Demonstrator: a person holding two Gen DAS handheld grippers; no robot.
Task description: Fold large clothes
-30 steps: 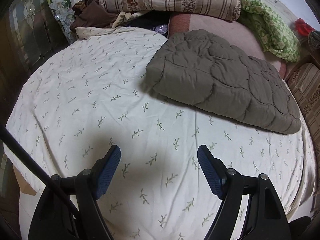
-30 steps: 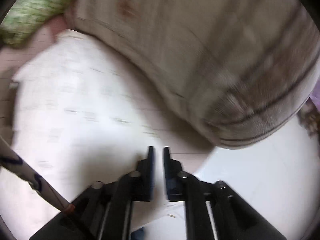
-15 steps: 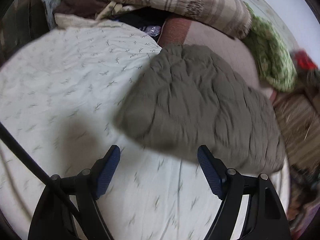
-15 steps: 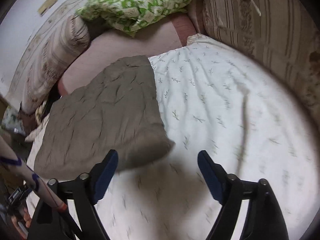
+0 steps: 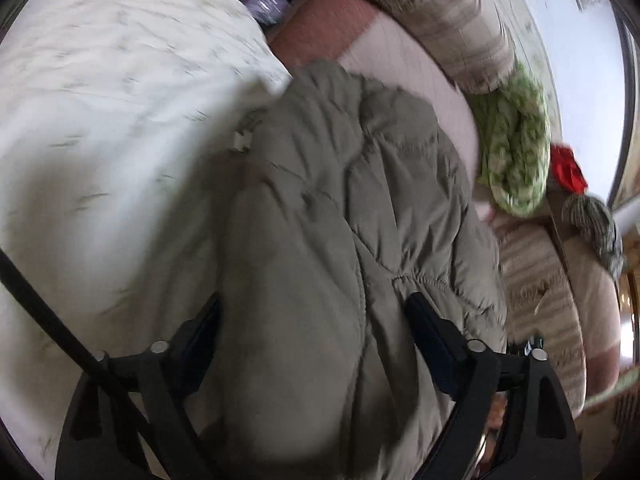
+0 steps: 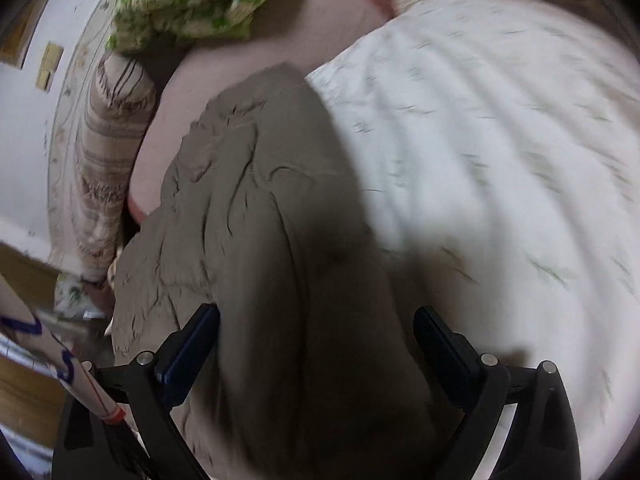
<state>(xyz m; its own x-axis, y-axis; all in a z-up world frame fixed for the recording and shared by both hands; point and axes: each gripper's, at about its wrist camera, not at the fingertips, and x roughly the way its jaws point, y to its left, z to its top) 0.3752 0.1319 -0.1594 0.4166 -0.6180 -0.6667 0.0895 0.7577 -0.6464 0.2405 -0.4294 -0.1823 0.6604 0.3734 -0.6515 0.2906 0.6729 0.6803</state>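
A folded olive-grey quilted jacket (image 5: 340, 220) lies on the white leaf-print bed sheet (image 5: 100, 100). My left gripper (image 5: 316, 332) is open, its jaws wide apart on either side of one end of the jacket. In the right wrist view the same jacket (image 6: 260, 208) fills the middle, lying on the sheet (image 6: 500, 140). My right gripper (image 6: 316, 340) is open too, its jaws straddling the other end of the jacket. Whether the pads touch the fabric is unclear through motion blur.
A striped bolster (image 5: 448, 12) and a green patterned pillow (image 5: 516, 148) lie at the head of the bed. A red item (image 5: 566, 168) and a grey knit item (image 5: 596, 220) sit at the right. A pink mattress strip (image 6: 240, 56) shows beyond the sheet.
Both grippers have moved in toward the jacket from opposite ends until it lies between their jaws. The right gripper, shut one second ago, has opened wide.
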